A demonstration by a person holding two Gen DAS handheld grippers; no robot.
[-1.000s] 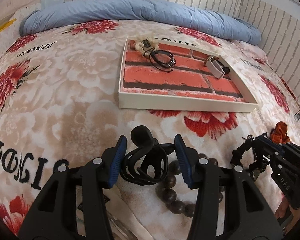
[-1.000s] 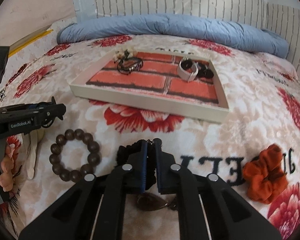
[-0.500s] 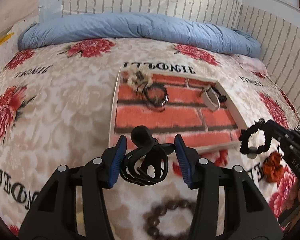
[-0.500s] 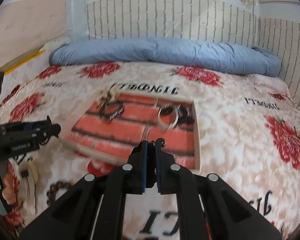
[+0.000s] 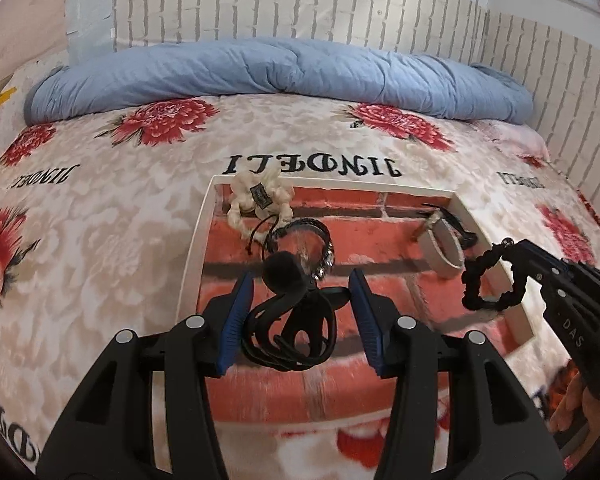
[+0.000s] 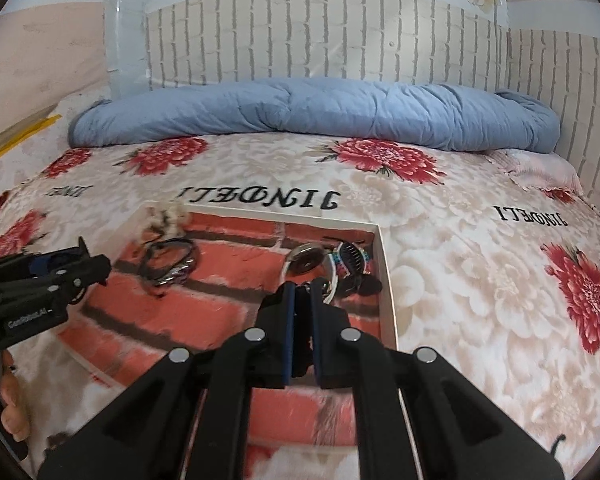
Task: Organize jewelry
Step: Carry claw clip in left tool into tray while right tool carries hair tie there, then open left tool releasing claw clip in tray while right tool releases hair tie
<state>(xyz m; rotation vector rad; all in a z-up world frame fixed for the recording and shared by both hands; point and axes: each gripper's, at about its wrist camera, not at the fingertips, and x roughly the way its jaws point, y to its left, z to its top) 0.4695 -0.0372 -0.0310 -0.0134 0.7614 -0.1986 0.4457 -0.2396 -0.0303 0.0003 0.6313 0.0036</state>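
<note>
While its blue-padded jaws stand partly spread, the left gripper [image 5: 302,314] carries a bundle of black hair ties with a fuzzy black pompom [image 5: 288,320] between the pads; the loops fill most of the gap, though whether both pads press on them I cannot tell for sure. The bundle hangs above the near half of the white-rimmed tray [image 5: 194,264], whose floor bears a red brick pattern. Further in, a dark braided bracelet [image 5: 320,240] lies on the tray floor, and a cream knotted hair tie [image 5: 256,200] rests at the far left corner, against the rim. At the far right corner lies a pale band [image 5: 444,246], with something dark beside it.

The right gripper [image 6: 302,292] has its jaws pressed together, pinching a black braided hair loop [image 5: 484,276] by a thin part of its ring; the loop dangles from the tips over the tray's right rim, seen clearly only from the left wrist view. From the right wrist view, the tips sit just before the pale band and a multicoloured beaded piece [image 6: 350,262] at the tray's far right corner.

The tray rests on a floral blanket [image 6: 460,280] printed with red blooms and black lettering, and a rolled blue duvet [image 6: 312,112] lies along the brick-pattern wall behind
</note>
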